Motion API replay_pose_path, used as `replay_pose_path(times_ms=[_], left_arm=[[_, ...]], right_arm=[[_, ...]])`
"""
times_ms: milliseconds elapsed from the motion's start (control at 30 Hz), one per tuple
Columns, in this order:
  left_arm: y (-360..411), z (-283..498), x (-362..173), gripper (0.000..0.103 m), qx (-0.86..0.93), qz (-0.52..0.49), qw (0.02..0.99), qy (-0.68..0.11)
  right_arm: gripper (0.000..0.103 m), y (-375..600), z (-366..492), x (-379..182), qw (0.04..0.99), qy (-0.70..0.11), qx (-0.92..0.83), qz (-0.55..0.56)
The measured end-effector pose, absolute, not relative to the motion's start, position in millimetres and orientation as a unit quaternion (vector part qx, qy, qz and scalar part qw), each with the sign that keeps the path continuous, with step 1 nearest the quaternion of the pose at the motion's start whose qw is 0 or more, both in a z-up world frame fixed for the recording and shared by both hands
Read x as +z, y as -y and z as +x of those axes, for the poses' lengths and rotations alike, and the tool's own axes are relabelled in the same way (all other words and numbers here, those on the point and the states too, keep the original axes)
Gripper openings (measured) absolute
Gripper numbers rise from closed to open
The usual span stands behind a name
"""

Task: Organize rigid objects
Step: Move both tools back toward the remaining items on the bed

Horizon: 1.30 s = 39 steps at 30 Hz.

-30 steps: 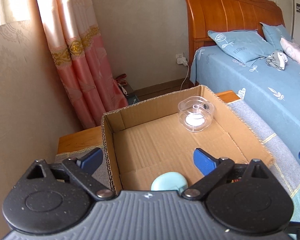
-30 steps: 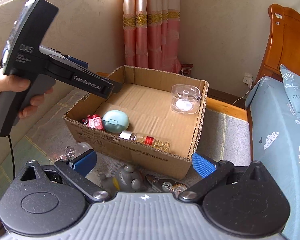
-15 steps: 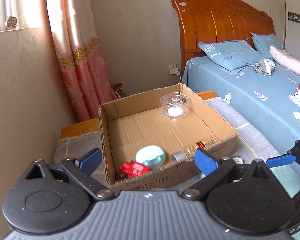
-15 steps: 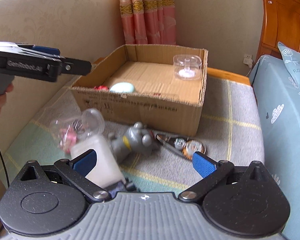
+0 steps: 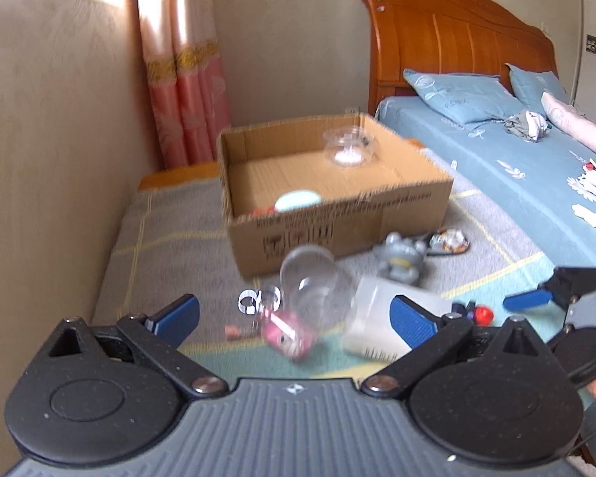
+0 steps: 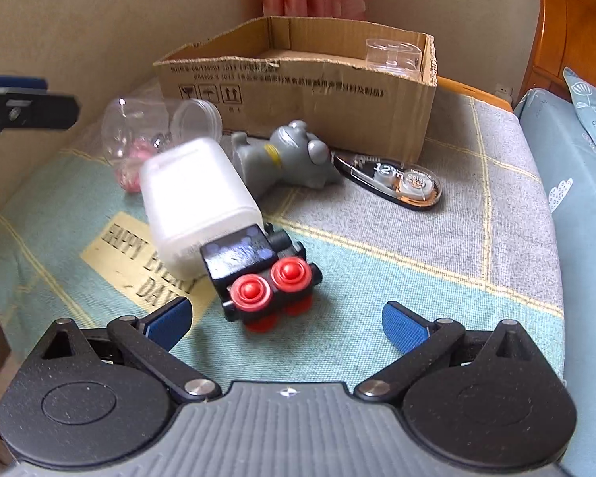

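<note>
A cardboard box stands on a blanket and holds a clear round container, a pale blue oval case and something red. In front of it lie a clear capsule with pink contents, a white plastic bottle, a black toy train with red wheels, a grey animal figure and a correction tape. My left gripper is open and empty above the capsule. My right gripper is open and empty just before the train.
A wall runs along the left side. A bed with blue sheets and a wooden headboard lies to the right. Pink curtains hang behind the box. The blanket covers the whole surface.
Both grippers have pulled back from the box and lowered toward the loose objects in front of it. The right gripper now faces the toy train; the left faces the capsule.
</note>
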<state>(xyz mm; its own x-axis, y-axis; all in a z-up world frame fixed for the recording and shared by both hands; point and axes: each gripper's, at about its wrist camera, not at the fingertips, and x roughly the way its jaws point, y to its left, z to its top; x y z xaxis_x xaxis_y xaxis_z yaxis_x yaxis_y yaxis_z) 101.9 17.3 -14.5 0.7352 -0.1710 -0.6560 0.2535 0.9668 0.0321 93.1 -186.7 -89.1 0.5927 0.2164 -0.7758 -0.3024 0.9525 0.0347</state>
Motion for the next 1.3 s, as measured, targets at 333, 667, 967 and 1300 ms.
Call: replay_pose_path(times_ms=[333,667,967,1300], left_arm=[[-38,115,-79,0.102,-0.128,0.024,0.905,-0.404],[-33,130,-96,0.102,-0.167,0.087,0.897,-0.400],[-26,150,-89,0.101,-0.242,0.151,0.887,-0.363],[-24,148,-88,0.081,-0.306,0.178,0.869,-0.347]], right_arm=[[0.103,189,92,-94,0.900,-0.402,0.148,-0.080],[0.103,189,90,-95,0.903,-0.395,0.148,-0.078],[0.103,189,92,-94,0.904,-0.394,0.145,-0.076],[0.103,187,94,-94,0.905,-0.396,0.138,-0.074]])
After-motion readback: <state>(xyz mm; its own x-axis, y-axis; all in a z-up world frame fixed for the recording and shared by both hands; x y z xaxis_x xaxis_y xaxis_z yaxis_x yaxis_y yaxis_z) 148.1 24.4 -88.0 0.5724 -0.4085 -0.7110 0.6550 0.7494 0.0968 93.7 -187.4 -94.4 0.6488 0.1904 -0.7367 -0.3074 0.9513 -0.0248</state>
